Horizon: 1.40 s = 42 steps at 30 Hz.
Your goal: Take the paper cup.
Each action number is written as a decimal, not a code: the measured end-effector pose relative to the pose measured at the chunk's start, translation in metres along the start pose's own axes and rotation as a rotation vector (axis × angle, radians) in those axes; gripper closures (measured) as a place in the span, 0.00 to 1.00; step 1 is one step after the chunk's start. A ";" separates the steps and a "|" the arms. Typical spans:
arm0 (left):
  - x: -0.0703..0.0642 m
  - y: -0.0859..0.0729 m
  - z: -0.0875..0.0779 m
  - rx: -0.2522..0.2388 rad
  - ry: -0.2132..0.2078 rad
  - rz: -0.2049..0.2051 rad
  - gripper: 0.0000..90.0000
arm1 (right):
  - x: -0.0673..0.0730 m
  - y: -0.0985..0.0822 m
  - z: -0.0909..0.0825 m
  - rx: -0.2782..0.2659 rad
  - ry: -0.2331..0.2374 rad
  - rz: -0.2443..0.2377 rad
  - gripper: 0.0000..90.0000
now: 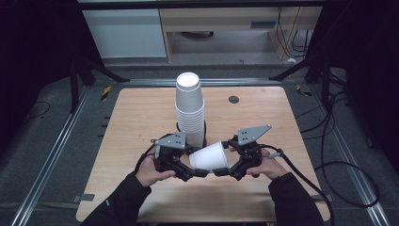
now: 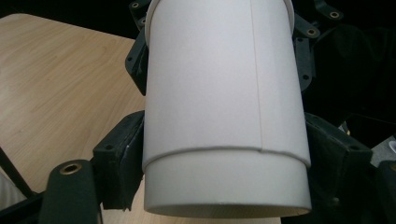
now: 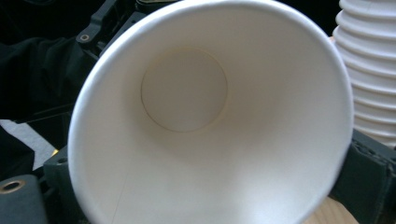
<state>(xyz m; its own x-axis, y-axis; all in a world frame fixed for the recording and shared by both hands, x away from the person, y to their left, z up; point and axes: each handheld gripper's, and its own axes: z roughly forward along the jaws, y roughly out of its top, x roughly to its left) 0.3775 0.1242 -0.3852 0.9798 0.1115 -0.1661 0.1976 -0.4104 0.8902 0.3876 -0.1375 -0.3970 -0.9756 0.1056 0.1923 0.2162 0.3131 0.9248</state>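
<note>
A white paper cup (image 1: 210,156) lies on its side above the near part of the wooden table (image 1: 136,117), held between both grippers. My left gripper (image 1: 194,170) is shut on its narrow base end; in the left gripper view the black pads (image 2: 122,158) press both sides of the cup (image 2: 219,93). My right gripper (image 1: 221,171) is closed on the wide mouth end. The right gripper view looks straight into the cup's open mouth (image 3: 187,88), with a jaw at each side of the rim. Just behind stands a tall stack of upturned white cups (image 1: 189,110).
The cup stack (image 3: 373,70) is close beside the held cup, on its far side. A small dark disc (image 1: 234,99) sits in the tabletop at the back right. Bare wood (image 2: 56,79) lies to the left and right of the hands. Cables trail on the floor at right.
</note>
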 end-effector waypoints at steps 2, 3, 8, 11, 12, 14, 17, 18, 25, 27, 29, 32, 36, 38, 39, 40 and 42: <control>0.000 0.000 0.000 0.000 -0.005 -0.003 0.24 | 0.000 0.000 -0.001 0.006 0.005 0.001 0.08; 0.000 0.000 0.000 0.001 -0.006 -0.003 0.24 | 0.000 0.000 -0.001 0.008 0.008 0.003 0.08; 0.001 -0.002 0.002 0.009 -0.008 -0.003 0.25 | 0.000 0.000 -0.001 0.022 0.008 0.004 0.09; 0.002 -0.002 0.001 0.012 -0.004 -0.002 0.24 | 0.000 0.000 0.000 0.027 0.004 0.000 0.10; 0.002 -0.003 0.001 0.009 0.000 -0.004 0.24 | 0.000 0.000 0.000 0.028 0.000 -0.002 0.10; 0.002 -0.002 0.001 0.006 0.006 -0.003 0.24 | 0.000 0.000 -0.001 0.022 -0.004 -0.005 0.10; 0.001 -0.003 0.001 0.010 0.010 0.000 0.24 | 0.001 0.001 -0.002 0.028 -0.011 -0.012 0.10; 0.001 -0.003 0.000 0.014 0.019 0.004 0.23 | 0.001 0.001 -0.002 0.032 -0.013 -0.011 0.09; 0.006 -0.009 -0.016 0.015 0.067 -0.024 0.20 | -0.001 0.005 -0.012 0.040 -0.058 -0.006 0.09; 0.008 -0.012 -0.021 0.018 0.090 -0.040 0.19 | -0.002 0.006 -0.015 0.050 -0.094 -0.006 0.09; 0.010 -0.016 -0.025 0.032 0.121 -0.055 0.19 | -0.004 0.009 -0.020 0.062 -0.132 -0.009 0.08; 0.012 -0.021 -0.028 0.039 0.143 -0.073 0.19 | -0.005 0.012 -0.027 0.054 -0.169 -0.007 0.08; 0.018 -0.030 -0.033 0.063 0.201 -0.111 0.18 | -0.007 0.017 -0.037 0.038 -0.239 0.002 0.08; 0.020 -0.035 -0.036 0.065 0.233 -0.124 0.17 | -0.008 0.018 -0.041 0.052 -0.281 0.003 0.08; 0.021 -0.037 -0.038 0.063 0.247 -0.131 0.18 | -0.009 0.018 -0.043 0.063 -0.300 0.006 0.08; 0.022 -0.039 -0.040 0.061 0.265 -0.142 0.18 | -0.009 0.019 -0.044 0.072 -0.320 0.006 0.08; 0.024 -0.042 -0.044 0.060 0.298 -0.154 0.17 | -0.010 0.019 -0.047 0.083 -0.349 0.013 0.08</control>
<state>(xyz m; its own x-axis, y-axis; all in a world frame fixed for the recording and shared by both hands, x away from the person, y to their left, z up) 0.3914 0.1844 -0.4082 0.8878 0.4325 -0.1573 0.3528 -0.4200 0.8361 0.3995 -0.1768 -0.3656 -0.9044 0.4215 0.0667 0.2446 0.3840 0.8903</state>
